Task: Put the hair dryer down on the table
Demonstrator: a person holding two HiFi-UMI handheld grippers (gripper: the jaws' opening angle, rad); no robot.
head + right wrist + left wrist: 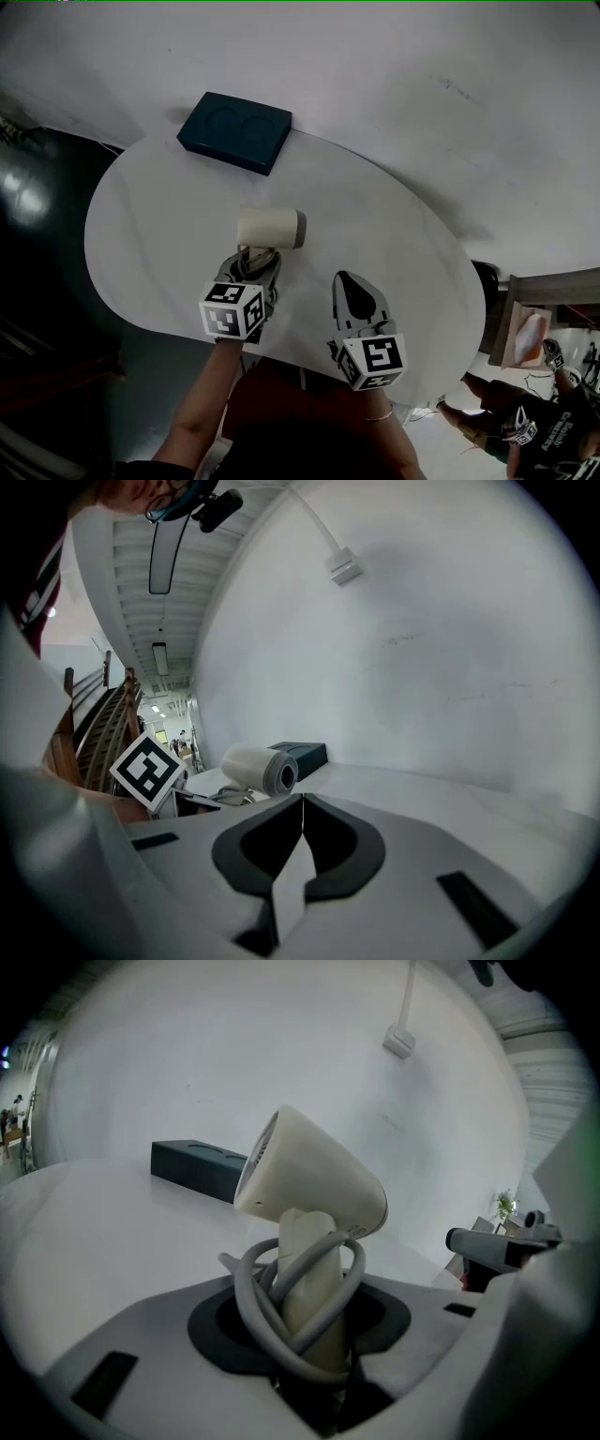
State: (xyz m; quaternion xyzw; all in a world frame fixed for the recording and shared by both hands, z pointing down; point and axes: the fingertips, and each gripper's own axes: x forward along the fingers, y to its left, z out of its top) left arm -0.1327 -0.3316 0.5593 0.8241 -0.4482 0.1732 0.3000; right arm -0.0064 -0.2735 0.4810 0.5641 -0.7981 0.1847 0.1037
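A cream hair dryer (271,228) is held over the white oval table (150,244), its barrel lying sideways with the nozzle to the right. My left gripper (255,265) is shut on its folded handle (312,1288), which has the grey cord (267,1321) wrapped round it. In the left gripper view the dryer's head (314,1185) tilts up above the jaws. The right gripper view shows the hair dryer (260,768) to its left. My right gripper (357,294) hangs over the table to the right of the dryer, jaws shut and nothing between them.
A dark blue box (235,130) with two round hollows lies at the table's far edge, against the white wall. Beyond the table's right end stand a wooden shelf (525,328) and a person (525,422).
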